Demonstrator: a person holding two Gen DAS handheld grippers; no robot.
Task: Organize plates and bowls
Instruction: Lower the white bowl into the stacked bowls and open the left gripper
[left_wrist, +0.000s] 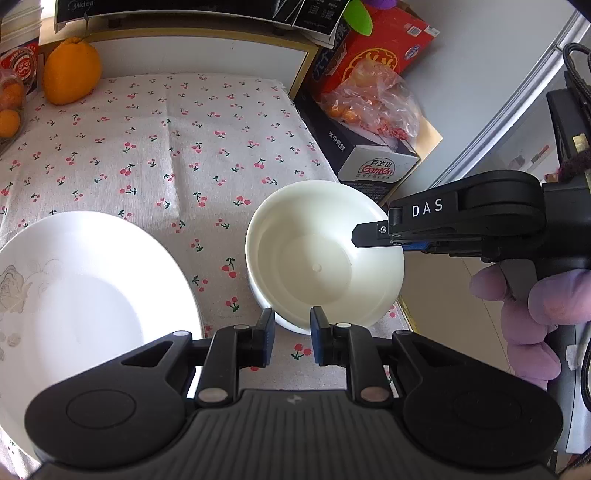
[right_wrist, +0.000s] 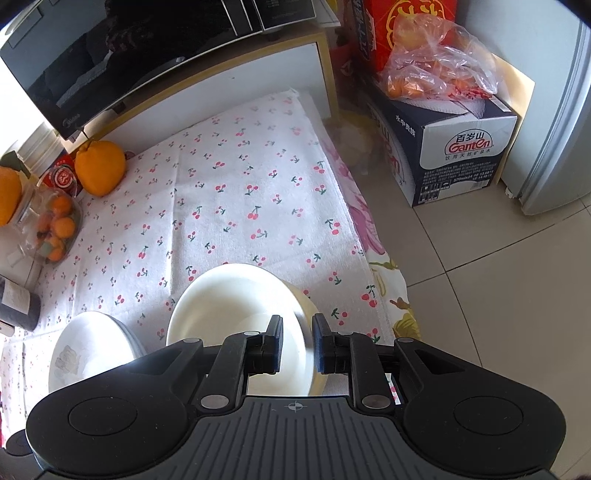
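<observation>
Right tool (right_wrist: 298, 341) pinches round, smooth cream bowl (right_wrist: 229, 302) rim.

Left tongs (left_wrist: 292, 341) fill the view: matte black arms, blue pads (left_wrist: 317, 341) on the fingertips, silver pivot pins, two round black discs flanking a ribbed grey plate stamped with a small crosshair. Right tongs (left_wrist: 360, 236) show white "DAS" lettering, a small screw near the tip, a blue insert, braided black cable behind. A lilac glove (left_wrist: 532, 314) covers the hand.
</observation>
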